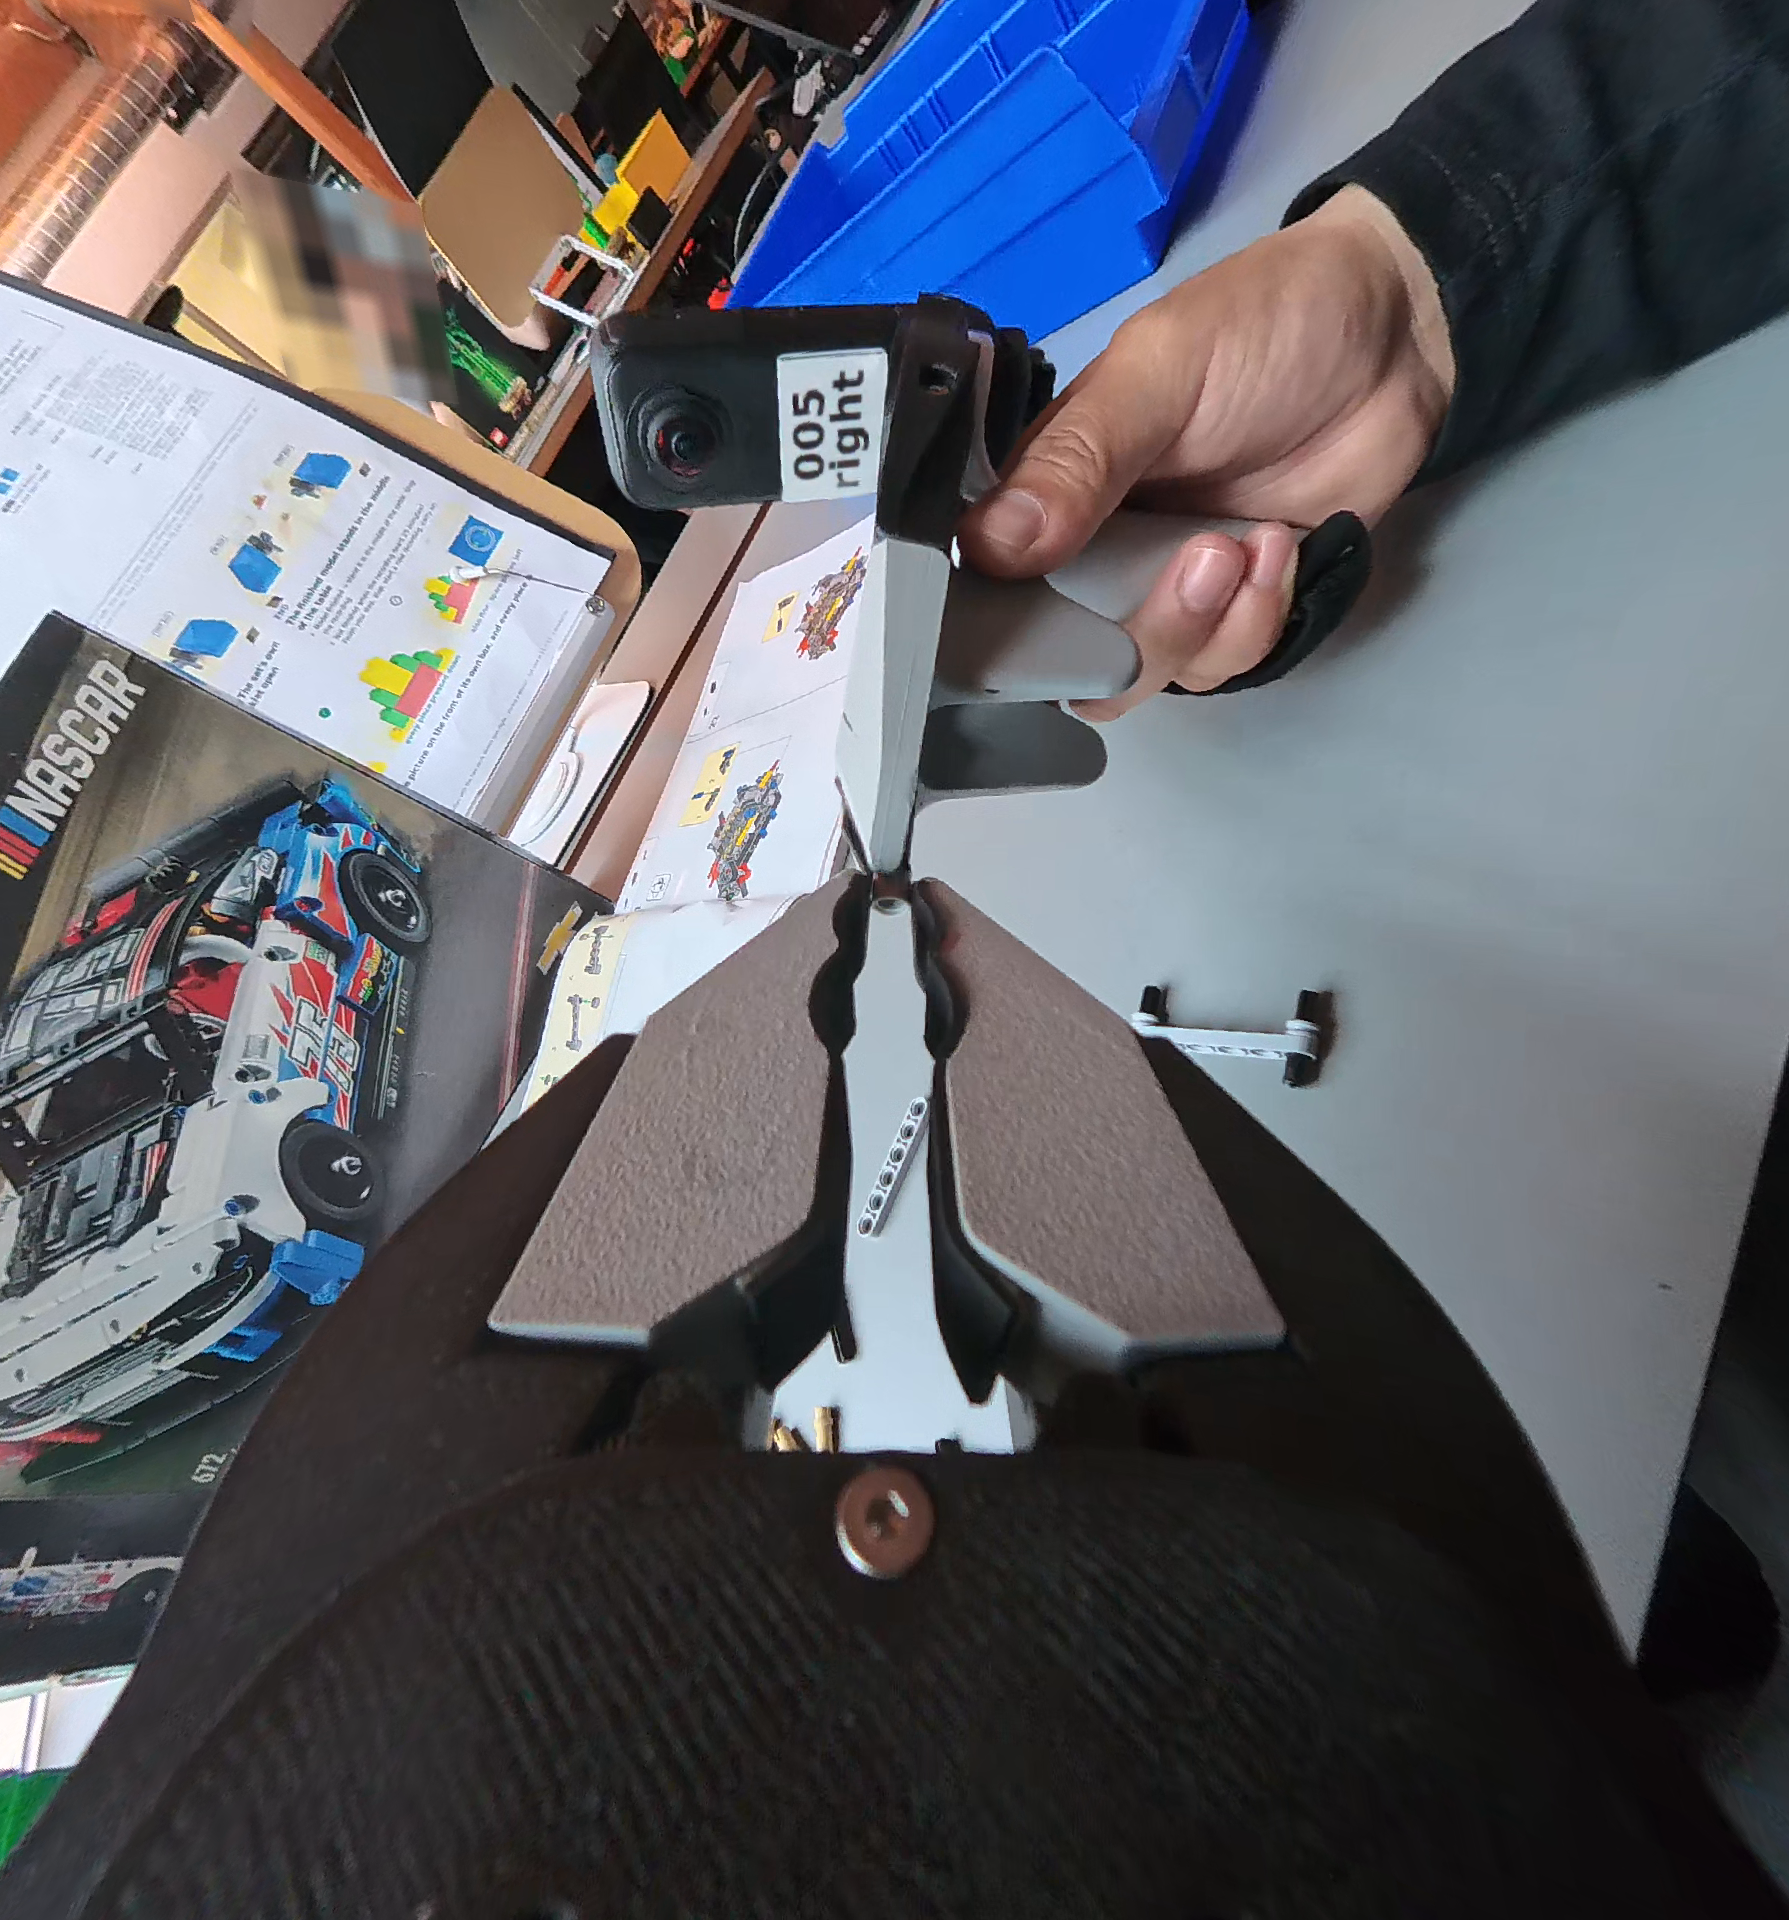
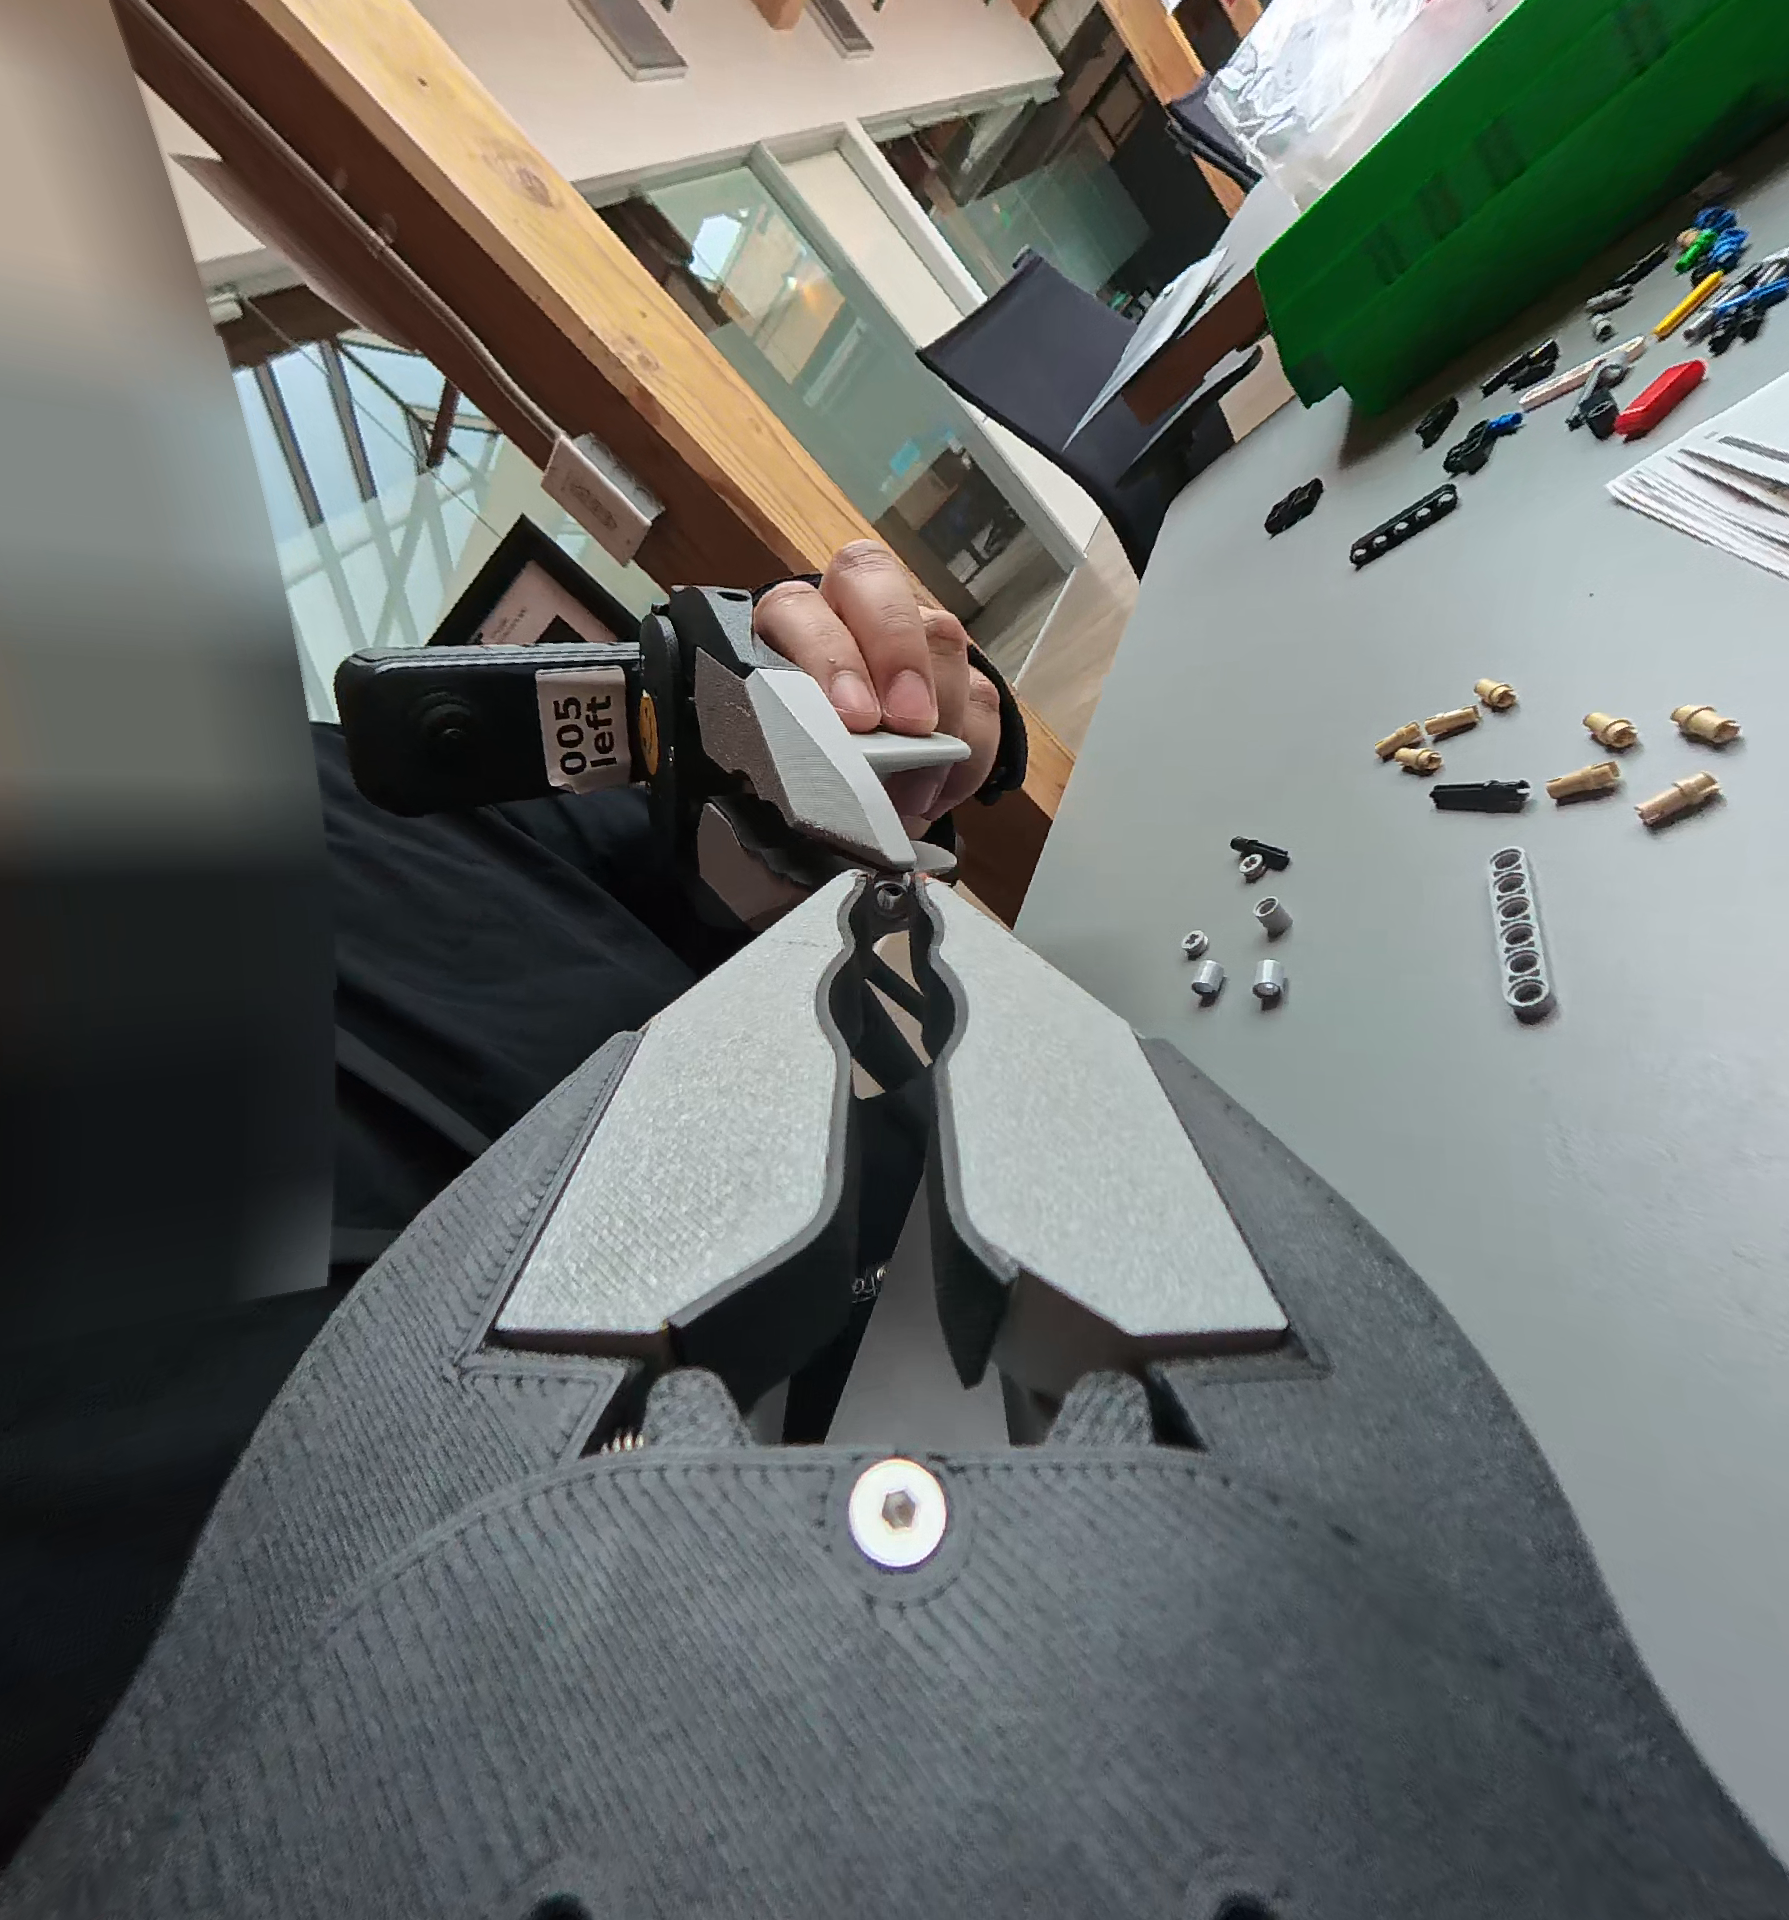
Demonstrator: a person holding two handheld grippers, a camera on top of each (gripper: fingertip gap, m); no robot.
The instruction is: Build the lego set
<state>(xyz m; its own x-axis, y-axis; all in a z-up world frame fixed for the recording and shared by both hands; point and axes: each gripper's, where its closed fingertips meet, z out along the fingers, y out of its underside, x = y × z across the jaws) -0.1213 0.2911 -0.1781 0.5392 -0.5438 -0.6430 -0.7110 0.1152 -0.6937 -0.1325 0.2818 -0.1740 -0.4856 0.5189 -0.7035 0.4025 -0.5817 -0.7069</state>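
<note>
Pinching tip to tip, your left gripper (image 1: 887, 902) and right gripper (image 2: 887, 902) were nearly closed on what looked like one small grey bushing (image 1: 888, 906); only the right view showed tan ribbed pins (image 2: 1581, 781) on the matte grey table (image 2: 1492, 1247).

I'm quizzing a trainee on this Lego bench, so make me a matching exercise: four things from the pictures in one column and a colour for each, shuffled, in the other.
Things:
1. storage bin at the far edge of the table, left wrist view
2. storage bin at the far edge of the table, right wrist view
3. scattered pins
4. long holed beam lying near those pins

Colours:
A. tan
B. light grey
C. blue
D. green

Pairs: 1-C, 2-D, 3-A, 4-B
</note>
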